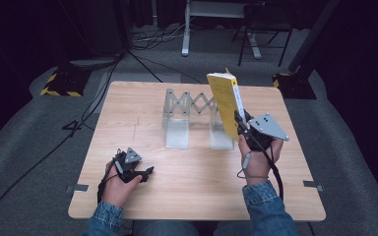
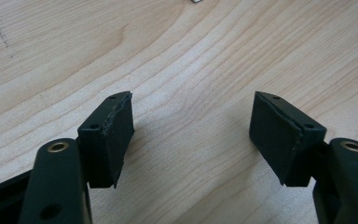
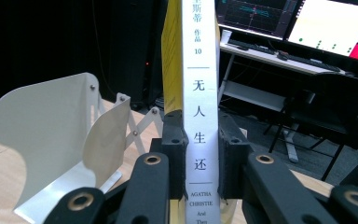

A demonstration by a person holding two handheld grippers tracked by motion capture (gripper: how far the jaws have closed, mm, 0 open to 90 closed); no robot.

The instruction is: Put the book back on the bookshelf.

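Right gripper (image 1: 240, 123) is clamped on a yellow paperback book (image 1: 222, 101), jaws pressing either side of the white spine (image 3: 200, 112) low down, near the bottom end. Book stands upright in the air, tall end up, above the right half of the desk (image 1: 197, 172) and just right of the folding bookstand (image 1: 192, 118).

Bookstand: two pale metal end plates joined by a scissor lattice, standing toward the far edge of the desk, mid-width. Gap between the plates looks empty. In the right gripper view the nearer plate (image 3: 51, 135) sits just left of the book, not touching it as far as I can tell.

Left gripper (image 1: 133, 169) rests by the near left corner, jaws standing wide apart with bare wood between the pads (image 2: 114, 137); holds nothing.

Judgement on risks:
- Grip is low on a tall book. Weight above the pads could let it pivot or slide if the hand tilts quickly.
- Pads bear on the spine only, so the covers may fan open and catch on a plate edge on the way in.
- Stand is light and unheld. A nudge from the book could shove it toward the far edge or fold the lattice; the idle left gripper could steady it.
- Releasing before the book leans on a plate would likely tip it flat.
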